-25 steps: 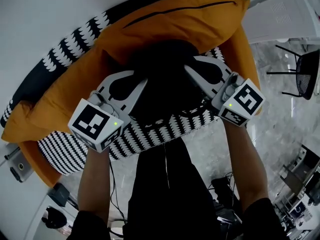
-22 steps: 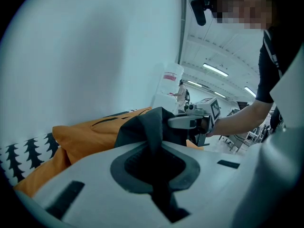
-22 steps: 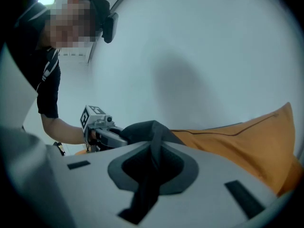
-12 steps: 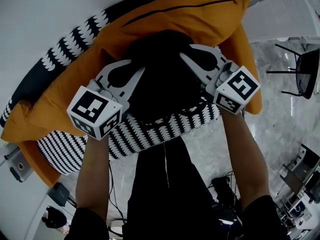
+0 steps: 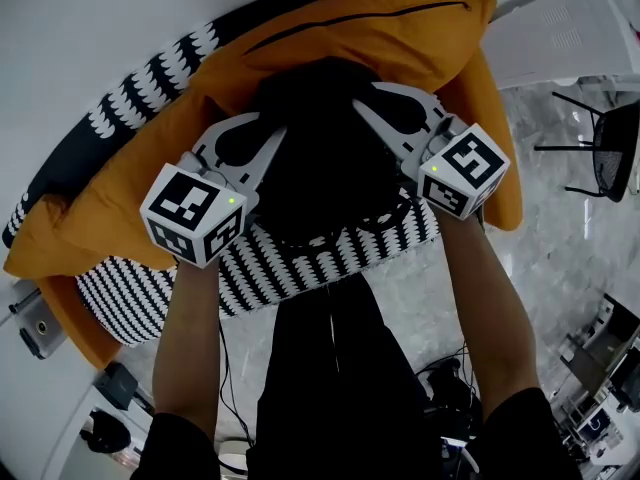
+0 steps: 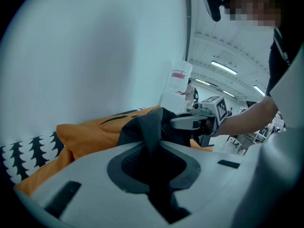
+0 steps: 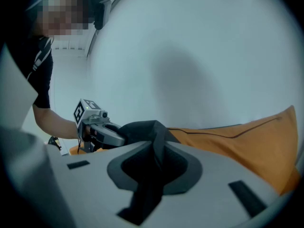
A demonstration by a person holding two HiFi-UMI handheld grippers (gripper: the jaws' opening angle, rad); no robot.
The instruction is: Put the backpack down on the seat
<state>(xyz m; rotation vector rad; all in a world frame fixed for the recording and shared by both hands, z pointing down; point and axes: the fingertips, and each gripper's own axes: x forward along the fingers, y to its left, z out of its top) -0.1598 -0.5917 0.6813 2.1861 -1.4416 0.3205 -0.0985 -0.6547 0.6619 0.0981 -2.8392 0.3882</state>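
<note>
A black backpack (image 5: 320,163) hangs between my two grippers, over the black-and-white patterned seat (image 5: 300,263) and against the orange cushion (image 5: 370,38). My left gripper (image 5: 273,140) is shut on a fold of the backpack's fabric (image 6: 148,127) at its left side. At the backpack's right side my right gripper (image 5: 363,108) is shut on another fold (image 7: 153,132). Dark cloth fills the gap between the jaws of the left gripper (image 6: 153,146) and of the right gripper (image 7: 154,148). Whether the backpack's bottom touches the seat is hidden.
A white wall (image 5: 90,28) stands behind the seat. A black wire chair (image 5: 605,148) is on the grey floor (image 5: 570,248) at the right. Cables and small gear (image 5: 110,428) lie on the floor near the person's legs.
Both grippers and the backpack have moved a little toward the orange cushion, up in the head view. Both grips stay the same.
</note>
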